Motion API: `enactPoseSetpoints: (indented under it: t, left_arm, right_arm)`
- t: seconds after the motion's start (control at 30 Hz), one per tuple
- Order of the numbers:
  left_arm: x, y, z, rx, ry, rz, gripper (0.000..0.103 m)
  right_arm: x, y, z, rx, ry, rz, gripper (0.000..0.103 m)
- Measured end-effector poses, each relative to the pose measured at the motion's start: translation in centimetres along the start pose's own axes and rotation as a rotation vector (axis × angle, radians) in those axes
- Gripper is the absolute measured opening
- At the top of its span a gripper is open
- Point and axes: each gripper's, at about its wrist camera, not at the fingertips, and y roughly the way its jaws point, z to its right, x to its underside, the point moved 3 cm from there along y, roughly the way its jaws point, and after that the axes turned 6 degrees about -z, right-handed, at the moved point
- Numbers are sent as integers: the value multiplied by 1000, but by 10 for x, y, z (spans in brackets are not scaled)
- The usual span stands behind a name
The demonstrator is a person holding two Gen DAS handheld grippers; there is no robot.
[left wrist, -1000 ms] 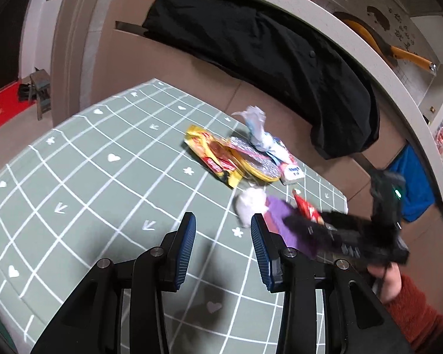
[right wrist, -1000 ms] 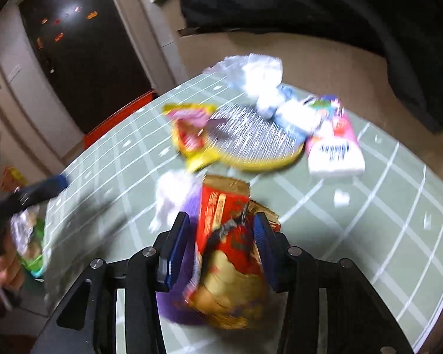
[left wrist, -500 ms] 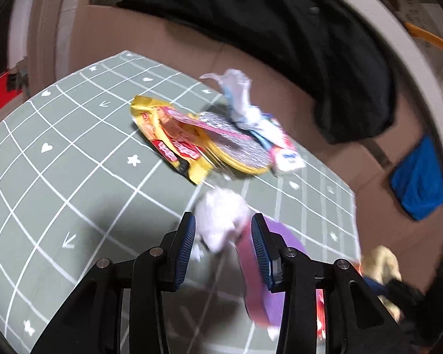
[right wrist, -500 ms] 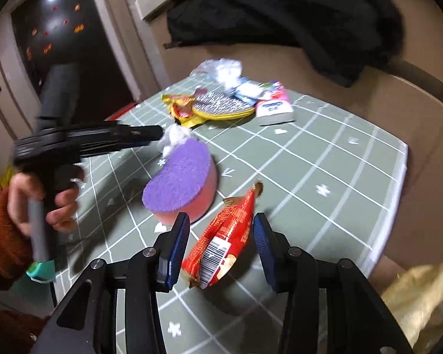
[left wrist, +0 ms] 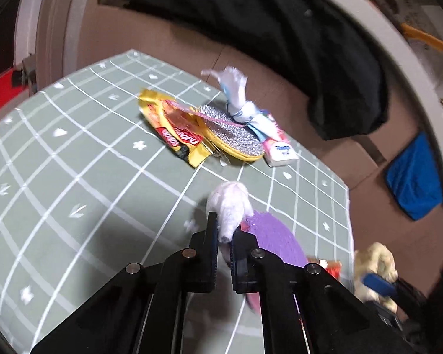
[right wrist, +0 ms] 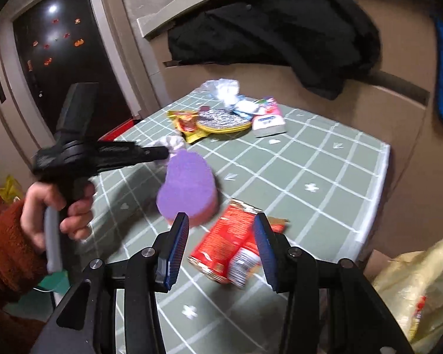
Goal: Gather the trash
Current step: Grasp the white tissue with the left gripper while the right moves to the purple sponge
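My left gripper (left wrist: pixel 224 237) is shut on a crumpled white tissue (left wrist: pixel 230 208) just above the green checked table (left wrist: pixel 73 162), beside a purple sponge (left wrist: pixel 276 240). The right wrist view shows that gripper (right wrist: pixel 165 153) pinching the tissue (right wrist: pixel 171 142) at the sponge's (right wrist: pixel 187 188) far end. My right gripper (right wrist: pixel 220 250) is open, its fingers either side of a red snack wrapper (right wrist: pixel 236 247) lying near the table's front edge. A yellow-red wrapper (left wrist: pixel 174 129), a silver scouring pad (left wrist: pixel 230 132), a twisted white-blue wrapper (left wrist: pixel 236 94) and a tissue pack (left wrist: pixel 279 147) lie at the far side.
A black coat (right wrist: pixel 280 32) hangs over the brown sofa back behind the table. A yellow plastic bag (right wrist: pixel 413 289) hangs off the table's right front edge. A blue cloth (left wrist: pixel 413 177) lies at the right. A dark doorway (right wrist: pixel 59 59) is at the left.
My left gripper moved forward onto the white tissue and shut on it. My right gripper let go of the red wrapper, drew back, and now stands open around it on the table.
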Motion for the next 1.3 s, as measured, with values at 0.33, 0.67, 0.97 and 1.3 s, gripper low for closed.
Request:
enactPoseSetpoints:
  t: [0.33, 0.67, 0.97, 1.3]
  left_arm:
    - [43, -87, -51, -51, -21, 107, 7]
    - [58, -125, -94, -52, -78, 177, 7]
    - [75, -138, -115, -43, -125, 189, 7]
    - [92, -145, -136, -41, -162, 181, 7]
  right_arm:
    - [-25, 72, -18, -93, 71, -95, 45]
    - [-21, 70, -101, -33, -205, -92, 41]
    - [3, 70, -165, -86, -339, -129, 41]
    - [-10, 106, -126, -28, -65, -158, 44]
